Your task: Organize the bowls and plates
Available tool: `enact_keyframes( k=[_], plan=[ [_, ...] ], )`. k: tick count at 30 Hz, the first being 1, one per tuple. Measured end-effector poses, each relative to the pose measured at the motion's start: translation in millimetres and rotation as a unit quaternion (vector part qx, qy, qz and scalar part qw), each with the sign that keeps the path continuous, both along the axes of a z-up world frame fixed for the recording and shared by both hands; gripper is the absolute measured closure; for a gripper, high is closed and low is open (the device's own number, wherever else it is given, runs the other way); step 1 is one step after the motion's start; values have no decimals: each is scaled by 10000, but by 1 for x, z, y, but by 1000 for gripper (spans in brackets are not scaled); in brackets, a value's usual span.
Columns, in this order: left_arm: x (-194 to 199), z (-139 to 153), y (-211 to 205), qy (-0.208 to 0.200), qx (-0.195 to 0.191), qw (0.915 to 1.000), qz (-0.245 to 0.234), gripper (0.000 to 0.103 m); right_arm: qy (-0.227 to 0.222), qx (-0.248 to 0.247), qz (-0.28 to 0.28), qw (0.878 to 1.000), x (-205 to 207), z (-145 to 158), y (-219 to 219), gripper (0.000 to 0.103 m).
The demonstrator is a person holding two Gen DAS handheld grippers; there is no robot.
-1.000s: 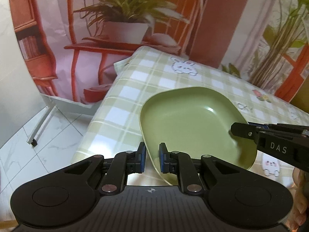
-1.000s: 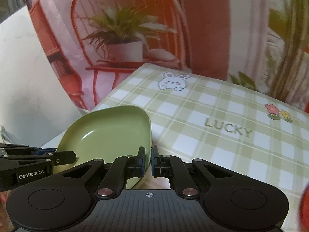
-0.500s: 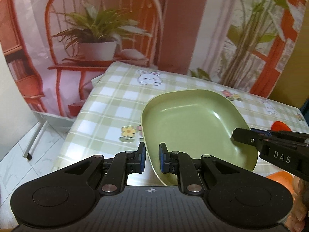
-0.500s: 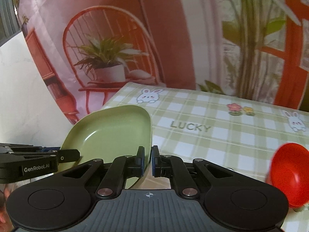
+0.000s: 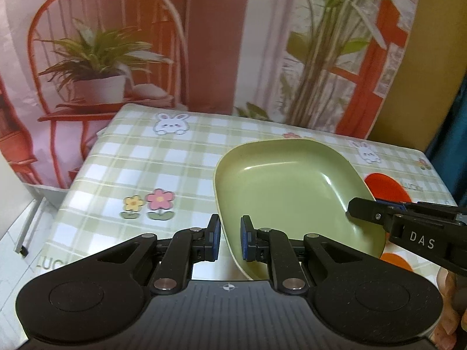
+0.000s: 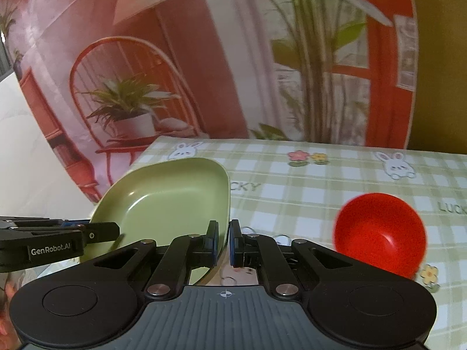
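Green plate (image 5: 289,192), bare inside, in both clamped jaws; red bowl (image 6: 379,230) nearby.

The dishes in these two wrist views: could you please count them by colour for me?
Green: 1, the green plate
Red: 1, the red bowl
Orange: 1, an orange dish, mostly hidden, so whether it is a plate or a bowl cannot be told
Total: 3
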State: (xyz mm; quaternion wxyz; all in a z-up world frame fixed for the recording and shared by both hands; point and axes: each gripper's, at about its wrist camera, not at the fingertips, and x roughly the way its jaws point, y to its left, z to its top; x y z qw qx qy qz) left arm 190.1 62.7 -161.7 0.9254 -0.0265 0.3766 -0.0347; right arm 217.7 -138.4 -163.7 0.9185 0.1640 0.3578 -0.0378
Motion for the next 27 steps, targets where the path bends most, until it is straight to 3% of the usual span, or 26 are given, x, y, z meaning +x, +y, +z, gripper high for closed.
enact_keyframes(
  k=[27],
  plan=[
    [-19, 3, -70, -153, -127, 9974, -699, 88, -189, -62, -696, 9974, -75, 15, -68, 96]
  ],
)
